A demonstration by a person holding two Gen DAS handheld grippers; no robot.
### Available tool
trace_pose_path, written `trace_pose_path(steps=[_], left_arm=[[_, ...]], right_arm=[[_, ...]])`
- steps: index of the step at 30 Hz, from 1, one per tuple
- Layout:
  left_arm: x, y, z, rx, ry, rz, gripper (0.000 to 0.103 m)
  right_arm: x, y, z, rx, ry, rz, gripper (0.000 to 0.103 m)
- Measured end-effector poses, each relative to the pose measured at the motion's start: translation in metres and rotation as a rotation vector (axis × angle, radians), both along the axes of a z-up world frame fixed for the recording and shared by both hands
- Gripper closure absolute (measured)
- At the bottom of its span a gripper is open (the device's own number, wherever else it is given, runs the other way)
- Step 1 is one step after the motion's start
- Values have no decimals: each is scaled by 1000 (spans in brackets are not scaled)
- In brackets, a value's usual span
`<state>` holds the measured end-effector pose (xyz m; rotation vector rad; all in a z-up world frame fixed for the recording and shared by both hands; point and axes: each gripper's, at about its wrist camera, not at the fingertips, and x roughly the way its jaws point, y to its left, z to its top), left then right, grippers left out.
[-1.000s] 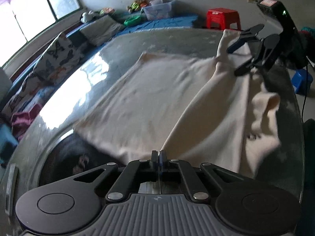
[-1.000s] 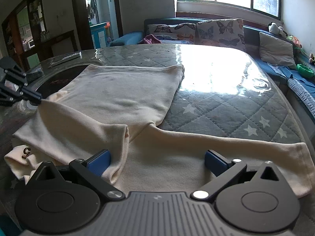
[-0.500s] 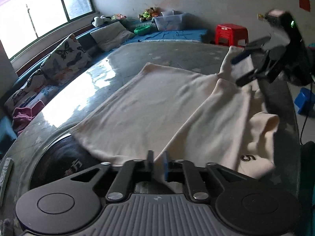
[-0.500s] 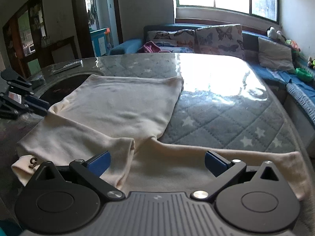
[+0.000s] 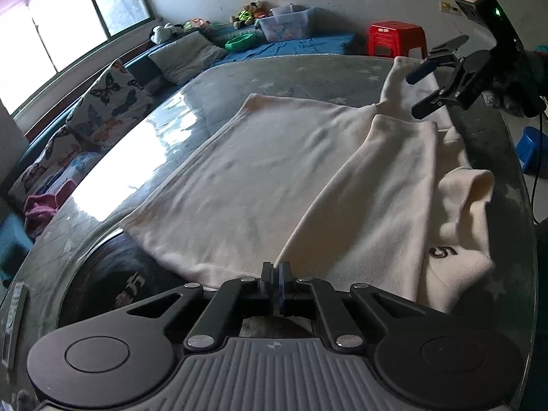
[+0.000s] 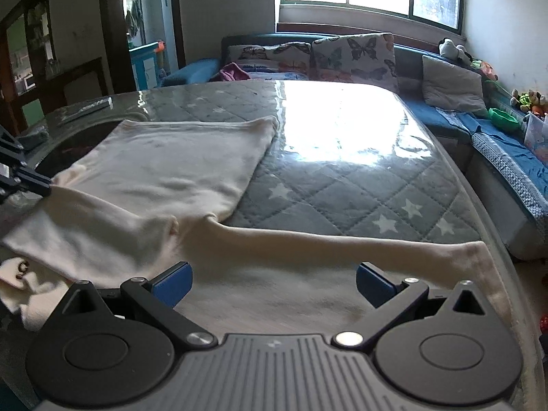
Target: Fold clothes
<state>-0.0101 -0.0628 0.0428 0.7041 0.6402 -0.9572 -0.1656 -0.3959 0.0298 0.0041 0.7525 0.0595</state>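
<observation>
A cream sweater [image 5: 260, 178] lies spread on the glass-topped table [image 5: 294, 68]. One sleeve [image 5: 370, 191] is folded across its body. My left gripper [image 5: 275, 275] is shut on that sleeve's end at the near edge. The collar with a small dark logo [image 5: 443, 251] is bunched to the right. My right gripper [image 5: 435, 78] hovers open at the far side. From the right wrist, its blue pads [image 6: 171, 282] stand wide apart over the sweater's shoulder [image 6: 274, 274], holding nothing. The other sleeve [image 6: 376, 243] stretches right. The left gripper [image 6: 30, 181] shows at the left edge.
A quilted star cloth [image 6: 342, 188] lies under the glass. A sofa with butterfly cushions [image 6: 342, 54] runs along the window. A red stool [image 5: 397, 37] and a blue bin [image 5: 532, 150] stand beyond the table. A remote [image 6: 85, 109] rests at the table's far corner.
The left gripper's fingers, briefly parted around the sleeve cloth half a second ago, are closed on it again. The folded sleeve lies flatter. The right gripper has drawn back, still open.
</observation>
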Motion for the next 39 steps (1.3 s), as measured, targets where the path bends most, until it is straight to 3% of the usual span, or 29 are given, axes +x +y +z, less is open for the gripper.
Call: trace_pose_path(steps=[8,11,17,22,29,33,39], left_arm=[[-2,7,-3,-1,-11,24,100],[-3,11,0,-4,-11,50,94],[-28,14,-1,-78,23,88,95],[-56,13,-5,-139,61,104,94],[-65,31,-11,-191,115,202,94],[-69,38,-11,-216,131,235,94],[-72,36,-2,-267,129,240,94]], right_arm=[[2,-2,-8,-6,18,-7,0],[2,-2,-8,-10,19,-4,0],[-1,6,3,-20,-11,6,2],[0,32,20,2,-71,94,7],[8,71,24,46,-88,238,32],[16,87,16,63,-65,287,54],[24,105,14,25,-77,329,62]])
